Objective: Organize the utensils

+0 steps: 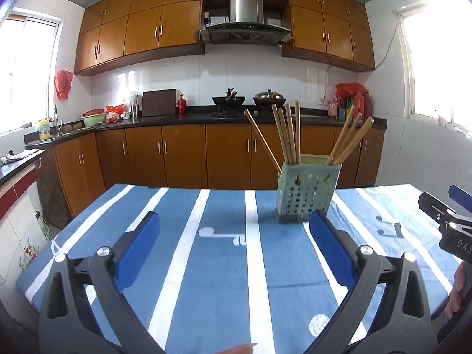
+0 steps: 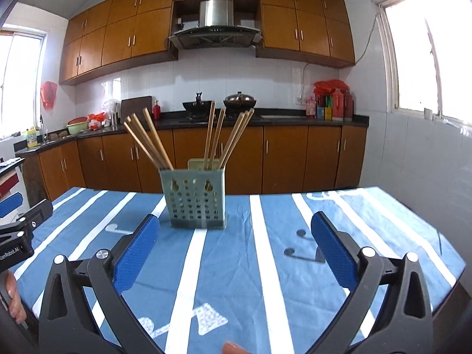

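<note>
Left wrist view: the left gripper (image 1: 234, 230) has its blue-padded jaws spread wide, nothing between them, above the blue-and-white striped tablecloth (image 1: 183, 265). The pale green perforated plastic utensil holder (image 1: 306, 193), wooden chopsticks (image 1: 287, 131) upright inside, stands far right. The right gripper (image 2: 234, 230) is likewise apart and empty.
</note>
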